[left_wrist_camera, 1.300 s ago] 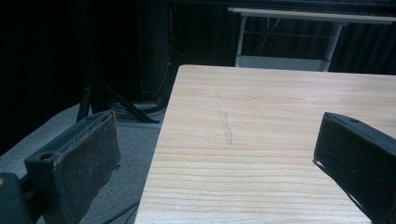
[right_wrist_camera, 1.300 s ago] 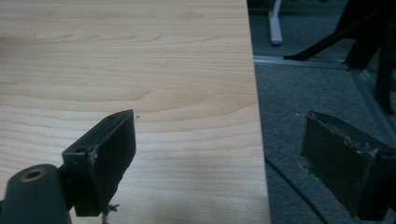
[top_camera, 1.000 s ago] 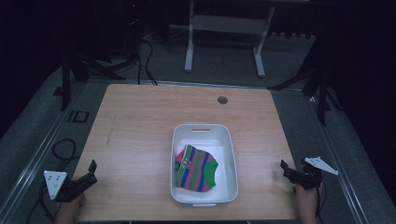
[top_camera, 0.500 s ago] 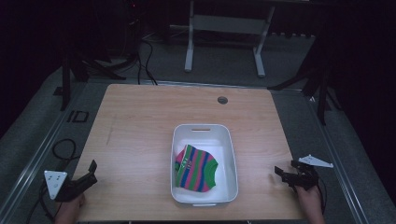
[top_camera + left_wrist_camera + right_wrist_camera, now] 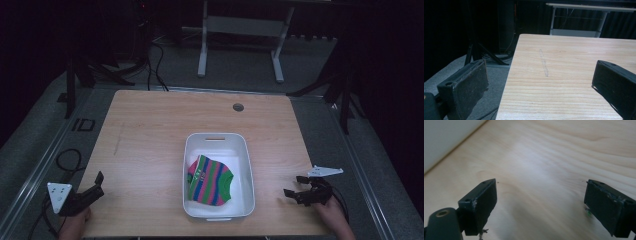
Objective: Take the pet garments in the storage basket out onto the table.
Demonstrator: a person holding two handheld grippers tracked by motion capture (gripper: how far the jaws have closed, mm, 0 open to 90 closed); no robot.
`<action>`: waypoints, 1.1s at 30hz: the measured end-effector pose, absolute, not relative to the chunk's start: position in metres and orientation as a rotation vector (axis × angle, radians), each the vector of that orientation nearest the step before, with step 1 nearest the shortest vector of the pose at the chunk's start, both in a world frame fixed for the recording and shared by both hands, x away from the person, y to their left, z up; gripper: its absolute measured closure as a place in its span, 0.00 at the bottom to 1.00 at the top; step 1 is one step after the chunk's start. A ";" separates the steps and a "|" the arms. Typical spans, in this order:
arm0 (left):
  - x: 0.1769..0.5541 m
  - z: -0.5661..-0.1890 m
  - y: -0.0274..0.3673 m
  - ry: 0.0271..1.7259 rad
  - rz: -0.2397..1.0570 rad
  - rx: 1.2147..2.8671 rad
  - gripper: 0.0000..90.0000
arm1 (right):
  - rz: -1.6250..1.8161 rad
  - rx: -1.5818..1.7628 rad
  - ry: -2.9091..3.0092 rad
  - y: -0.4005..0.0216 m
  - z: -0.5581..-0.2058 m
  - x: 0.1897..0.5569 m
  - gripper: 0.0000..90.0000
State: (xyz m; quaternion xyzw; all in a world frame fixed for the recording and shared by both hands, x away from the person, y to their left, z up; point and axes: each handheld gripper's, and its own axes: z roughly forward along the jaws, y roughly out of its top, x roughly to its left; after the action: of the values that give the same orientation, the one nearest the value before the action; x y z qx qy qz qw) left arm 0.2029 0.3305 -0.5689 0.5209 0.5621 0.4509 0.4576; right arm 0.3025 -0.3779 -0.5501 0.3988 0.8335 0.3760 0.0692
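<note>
Movement is all on our right: the right claw (image 5: 296,192), spread and empty, has slid over the surface (image 5: 150,130) toward the white bin (image 5: 244,155) holding the striped cloth (image 5: 210,180), likely to reach it, while the left claw (image 5: 92,187) stays spread, well off the bin's other side.

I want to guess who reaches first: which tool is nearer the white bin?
Right. The right tool sits just off the white bin's right side; the left tool is farther off, by the table's near-left corner.
</note>
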 end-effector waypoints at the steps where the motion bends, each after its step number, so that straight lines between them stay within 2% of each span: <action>1: 0.203 -0.569 0.330 1.385 1.111 1.284 0.01 | 1.128 1.176 2.540 -0.374 -0.549 0.302 0.12; 17: 0.204 -0.569 0.330 1.385 1.100 1.291 0.01 | 1.170 0.831 2.728 -0.324 -0.500 0.304 0.12; 33: 0.204 -0.569 0.330 1.384 1.097 1.294 0.01 | 1.131 0.578 2.810 -0.258 -0.447 0.323 0.13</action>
State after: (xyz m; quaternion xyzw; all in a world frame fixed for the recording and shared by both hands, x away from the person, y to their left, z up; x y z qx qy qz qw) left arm 0.2038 0.3304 -0.5692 0.5253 0.5619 0.4453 0.4582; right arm 0.3225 -0.2583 -0.4470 0.1872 0.9109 0.3666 0.0289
